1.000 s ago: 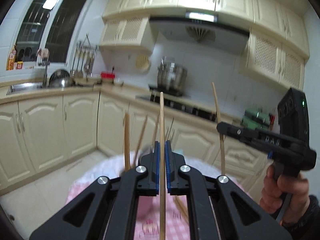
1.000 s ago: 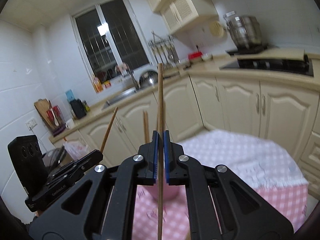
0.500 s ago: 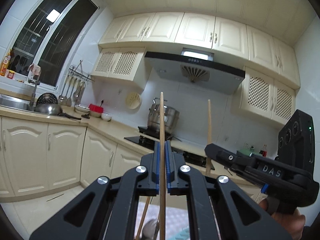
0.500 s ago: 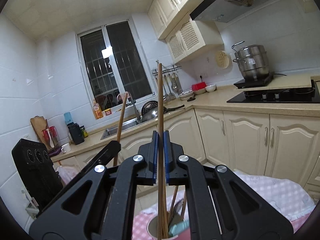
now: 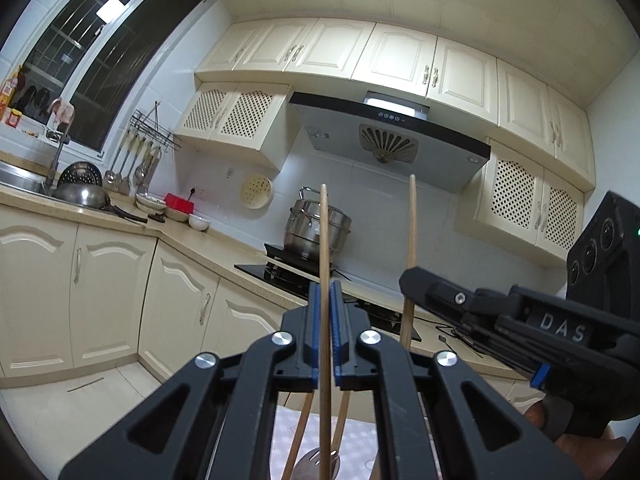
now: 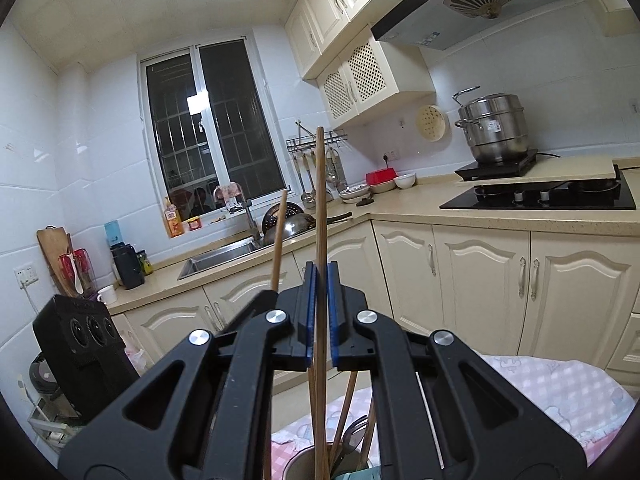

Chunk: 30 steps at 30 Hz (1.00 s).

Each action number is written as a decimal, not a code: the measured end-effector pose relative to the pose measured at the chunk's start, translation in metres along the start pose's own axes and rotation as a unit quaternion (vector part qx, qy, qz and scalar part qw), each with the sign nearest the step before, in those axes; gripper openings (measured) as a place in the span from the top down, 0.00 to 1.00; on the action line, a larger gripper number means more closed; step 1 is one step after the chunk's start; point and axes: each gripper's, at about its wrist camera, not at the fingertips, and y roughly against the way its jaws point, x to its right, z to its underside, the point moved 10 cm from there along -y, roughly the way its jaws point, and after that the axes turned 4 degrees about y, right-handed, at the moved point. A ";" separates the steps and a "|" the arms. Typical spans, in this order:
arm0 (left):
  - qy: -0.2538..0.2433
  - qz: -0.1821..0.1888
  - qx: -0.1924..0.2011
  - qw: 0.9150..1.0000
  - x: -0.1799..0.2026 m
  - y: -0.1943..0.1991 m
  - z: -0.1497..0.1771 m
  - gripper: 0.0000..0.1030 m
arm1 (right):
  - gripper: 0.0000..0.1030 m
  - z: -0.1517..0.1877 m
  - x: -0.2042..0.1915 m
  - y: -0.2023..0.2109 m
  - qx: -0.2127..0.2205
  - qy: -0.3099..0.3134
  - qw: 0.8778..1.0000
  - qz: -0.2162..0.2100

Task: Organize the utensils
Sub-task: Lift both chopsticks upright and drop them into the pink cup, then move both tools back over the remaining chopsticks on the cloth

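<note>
Two wooden chopsticks stand straight up, one in each gripper. The left gripper (image 5: 328, 316) is squeezed tight on the left chopstick (image 5: 323, 240), which runs up between its blue pads and down past the bottom of the left wrist view. The right gripper (image 6: 321, 304) pinches the right chopstick (image 6: 319, 200) the same way. In the left wrist view the right gripper comes in from the right side with its chopstick poking up above it. In the right wrist view the left chopstick pokes up just to the left.

Under the grippers is a round utensil cup (image 6: 302, 465). It holds more wooden chopsticks and a metal fork (image 6: 354, 430). The low end of the right chopstick goes down into the cup. The cup sits on a pink checked tablecloth (image 6: 560, 388).

Behind all this is a kitchen with cream cabinets, a steel steamer pot (image 6: 494, 128) on the stove, a sink (image 6: 220, 254) under a dark window, and ladles hanging on a wall rack (image 5: 140, 148).
</note>
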 end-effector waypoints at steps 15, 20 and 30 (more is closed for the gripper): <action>-0.002 -0.040 -0.024 0.999 -0.023 0.014 0.024 0.33 | 0.19 0.030 0.018 0.010 -0.045 -0.029 0.998 0.015; -0.029 -0.059 -0.025 0.998 -0.008 0.033 0.007 0.12 | 0.09 0.008 0.039 0.034 -0.024 -0.044 0.998 0.031; -0.061 -0.111 -0.059 0.990 0.020 0.059 -0.003 0.05 | 0.06 0.008 0.097 0.070 -0.050 -0.059 0.994 0.074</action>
